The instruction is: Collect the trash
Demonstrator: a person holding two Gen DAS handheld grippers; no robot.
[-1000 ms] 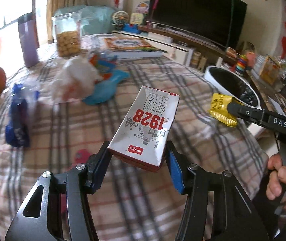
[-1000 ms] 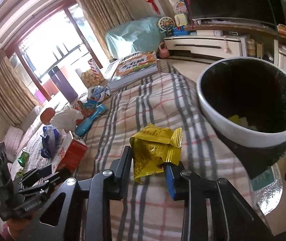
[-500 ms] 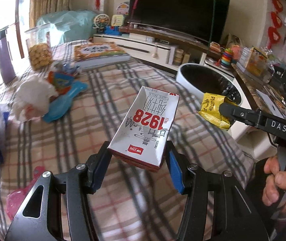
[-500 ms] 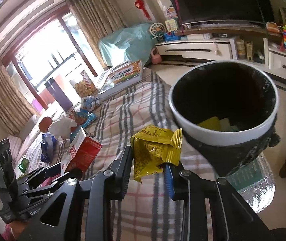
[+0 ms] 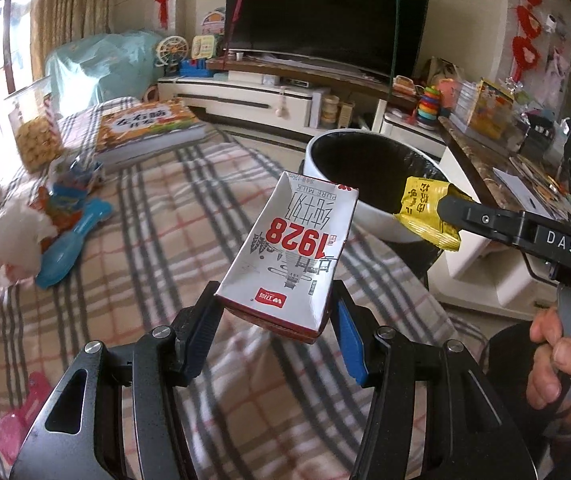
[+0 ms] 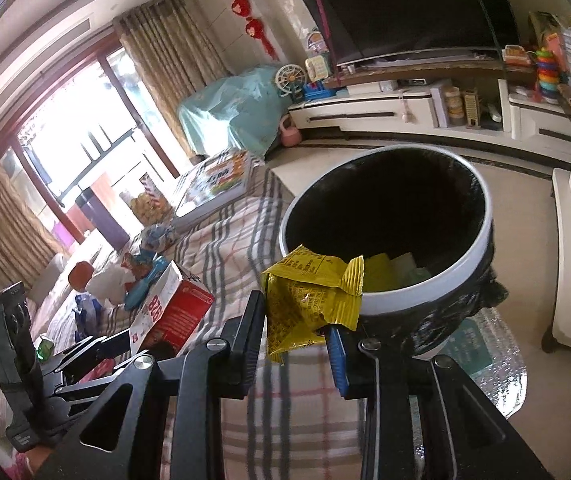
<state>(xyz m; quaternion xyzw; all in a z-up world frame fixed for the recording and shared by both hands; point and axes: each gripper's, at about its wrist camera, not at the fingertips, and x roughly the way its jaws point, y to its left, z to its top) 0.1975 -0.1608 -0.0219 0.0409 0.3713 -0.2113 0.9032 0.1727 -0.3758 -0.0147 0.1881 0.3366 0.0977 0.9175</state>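
1. Right gripper (image 6: pixel 297 320): jaws are clamped on a crumpled yellow snack wrapper (image 6: pixel 309 300). The wrapper stands up from between the pads, its top edge overlapping the near rim of the trash bin (image 6: pixel 481 248).
2. Left gripper (image 5: pixel 273 320): jaws are clamped on the base of a milk carton (image 5: pixel 297 248), gripped across its width. The carton's long axis runs forward and up from the pads, its far end aimed at the bin's near rim.
3. Bin: black-lined, mouth open, just past the edge of the plaid-covered bed (image 5: pixel 173 216); some trash already lies inside.
4. Deciding relation: the bin lies ahead of both grippers. The right one appears nearer, its wrapper at the rim; the carton hangs over the bed, short of the rim.
5. Judgement: the right-hand release likely comes first; the wrapper needs carrying past the rim.
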